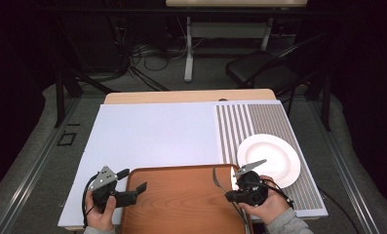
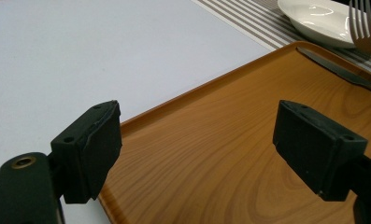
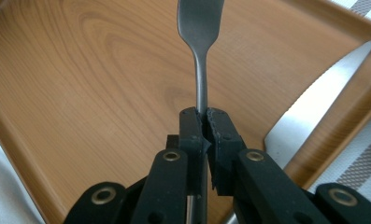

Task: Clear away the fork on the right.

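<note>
Over the bench's near right edge, a slim steel fork [image 3: 200, 70] is pinched lengthwise by the right gripper [image 3: 205, 128], handle end aimed across the brown wooden tray [image 3: 80, 93].

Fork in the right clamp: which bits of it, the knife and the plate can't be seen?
- Fork: right gripper view, wide end cut off by the top edge; stem hidden between the fingers.
- Knife: same view, one end hidden behind the right gripper.
- Plate: left gripper view, cut off by the top edge.
</note>
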Available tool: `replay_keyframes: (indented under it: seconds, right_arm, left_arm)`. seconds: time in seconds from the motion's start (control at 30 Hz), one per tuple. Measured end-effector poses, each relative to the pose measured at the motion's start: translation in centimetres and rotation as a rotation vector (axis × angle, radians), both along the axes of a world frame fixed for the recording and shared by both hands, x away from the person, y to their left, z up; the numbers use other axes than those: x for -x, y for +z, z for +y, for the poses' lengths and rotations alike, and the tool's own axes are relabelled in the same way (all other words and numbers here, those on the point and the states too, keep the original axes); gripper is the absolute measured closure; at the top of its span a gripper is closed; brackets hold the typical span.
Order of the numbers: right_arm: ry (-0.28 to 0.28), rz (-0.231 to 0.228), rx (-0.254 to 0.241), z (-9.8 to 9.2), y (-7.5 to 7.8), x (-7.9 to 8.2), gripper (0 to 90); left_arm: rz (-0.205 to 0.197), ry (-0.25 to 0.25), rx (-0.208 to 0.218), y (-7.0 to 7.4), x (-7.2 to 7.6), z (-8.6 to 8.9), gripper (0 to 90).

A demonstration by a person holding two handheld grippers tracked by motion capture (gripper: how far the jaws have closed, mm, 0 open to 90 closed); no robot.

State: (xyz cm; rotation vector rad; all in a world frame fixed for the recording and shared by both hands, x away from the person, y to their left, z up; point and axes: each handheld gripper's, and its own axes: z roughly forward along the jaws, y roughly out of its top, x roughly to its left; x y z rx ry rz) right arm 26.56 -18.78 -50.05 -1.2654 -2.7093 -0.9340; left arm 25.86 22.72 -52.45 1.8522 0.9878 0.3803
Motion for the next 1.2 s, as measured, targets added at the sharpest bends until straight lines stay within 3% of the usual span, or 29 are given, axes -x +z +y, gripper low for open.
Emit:
replay_keyframes:
  seconds: [0.2,0.33,0.57,0.67,0.77,0.8,1.03,1.1,1.2]
  right_arm:
    - [-0.015,0.047,-0.028,0.2,-0.7,-0.2,85.4]
    - [-0.022,0.074,-0.01,0.5,-1.2,-0.4,85.4]
    - [-0.051,0.134,-0.031,0.7,-2.3,-1.0,85.4]
    - [-0.055,0.155,-0.024,0.9,-2.8,-1.2,85.6]
    - [-0.034,0.177,0.017,1.1,-3.1,-1.3,87.6]
    - [-0.048,0.162,-0.01,1.1,-3.3,-1.3,87.5]
    - [-0.031,0.16,0.0,1.0,-3.2,-1.3,87.1]
    - [-0.037,0.131,-0.02,1.1,-3.4,-1.2,86.7]
    - [-0.042,0.124,-0.04,1.0,-3.3,-1.3,85.3]
  left_arm:
    - [0.001,0.0,-0.002,0.0,0.0,0.0,16.0]
    - [-0.002,0.0,-0.002,0.0,0.0,0.0,16.0]
    - [-0.001,-0.001,-0.002,0.0,0.0,0.1,16.0]
    - [0.001,-0.001,-0.002,0.0,0.0,0.0,16.0]
    - [0.001,-0.001,-0.002,0.0,0.0,0.0,16.0]
    - [0.001,0.0,0.001,0.0,0.0,0.0,16.0]
    - [0.001,-0.003,-0.002,0.0,0.0,0.0,16.0]
    - [0.001,-0.002,-0.002,0.0,0.0,0.0,16.0]
    - [0.0,-0.002,-0.002,-0.1,-0.1,0.0,16.0]
